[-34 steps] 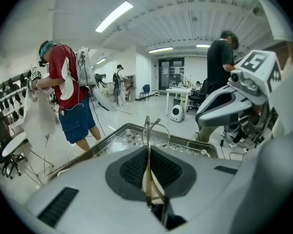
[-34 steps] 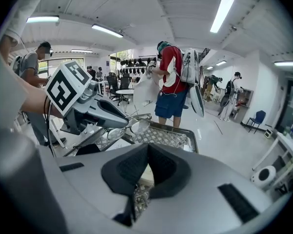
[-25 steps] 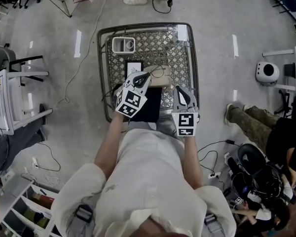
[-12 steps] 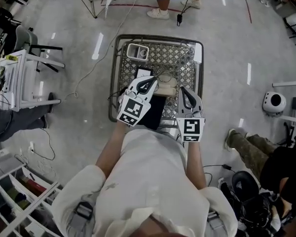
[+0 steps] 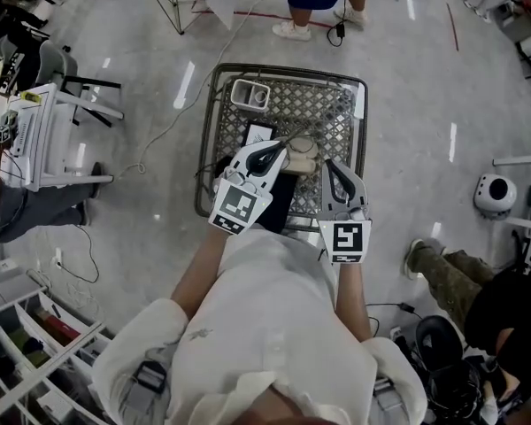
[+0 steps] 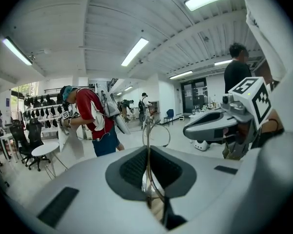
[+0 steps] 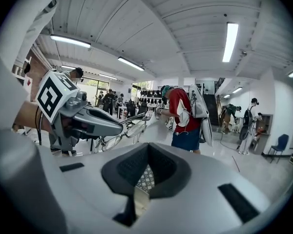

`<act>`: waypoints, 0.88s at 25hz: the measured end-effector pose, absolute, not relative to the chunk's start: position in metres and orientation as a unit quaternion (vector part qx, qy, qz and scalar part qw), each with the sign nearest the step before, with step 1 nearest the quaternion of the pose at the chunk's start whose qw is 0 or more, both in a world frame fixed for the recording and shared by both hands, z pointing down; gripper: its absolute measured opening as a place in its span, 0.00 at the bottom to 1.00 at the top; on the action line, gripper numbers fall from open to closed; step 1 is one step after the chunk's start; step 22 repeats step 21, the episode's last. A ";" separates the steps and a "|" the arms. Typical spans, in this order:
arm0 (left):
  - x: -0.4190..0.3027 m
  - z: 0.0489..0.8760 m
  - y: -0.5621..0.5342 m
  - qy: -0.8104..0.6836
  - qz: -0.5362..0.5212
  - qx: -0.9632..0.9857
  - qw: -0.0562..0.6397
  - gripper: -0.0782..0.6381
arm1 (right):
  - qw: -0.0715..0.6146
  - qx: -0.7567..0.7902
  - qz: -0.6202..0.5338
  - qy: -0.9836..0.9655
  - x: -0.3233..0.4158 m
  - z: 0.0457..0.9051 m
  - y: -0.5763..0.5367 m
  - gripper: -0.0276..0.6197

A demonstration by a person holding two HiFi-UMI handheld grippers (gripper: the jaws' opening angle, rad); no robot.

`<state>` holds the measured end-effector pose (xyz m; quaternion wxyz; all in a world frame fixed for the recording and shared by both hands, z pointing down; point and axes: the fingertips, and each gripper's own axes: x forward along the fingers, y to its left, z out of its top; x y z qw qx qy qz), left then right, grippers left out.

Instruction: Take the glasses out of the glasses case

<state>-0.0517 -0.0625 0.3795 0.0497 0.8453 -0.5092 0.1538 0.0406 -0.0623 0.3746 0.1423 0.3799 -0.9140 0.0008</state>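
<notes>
Glasses point(image 7: 112, 142): out of case and held in the air above the mesh table point(image 5: 323, 104).

L gripper point(image 5: 279, 151): the left gripper view shows its jaws closed on the thin wire frame. The grip is on metal only, so purchase is narrow.

Glasses case point(image 5: 303, 154): beige, lying on the table just beyond both gripper tips, roughly below the glasses. Lid open or closed can't be determined from the head view.

R gripper point(image 5: 332, 168): jaws together, nothing between them; only mesh and a strip of beige show past them. It hovers beside the case, with no contact visible.

Also on table: white tray point(image 5: 250, 94) at the far corner and a dark pad point(image 5: 273, 206) at the near edge.

Assessment: removal step appears complete. Remaining, in my judgement, is to set the glasses down clear of the case. Risk: the thin frame may slip or twist in the jaws.
</notes>
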 end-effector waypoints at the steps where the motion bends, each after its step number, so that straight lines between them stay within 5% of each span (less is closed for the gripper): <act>1: -0.051 0.379 -0.062 -0.508 0.153 0.846 0.049 0.15 | 0.142 0.380 0.001 -0.914 0.041 0.375 -0.062 0.05; 22: -0.041 0.372 -0.053 -0.492 0.153 0.856 0.043 0.15 | 0.142 0.393 0.001 -0.908 0.043 0.372 -0.061 0.05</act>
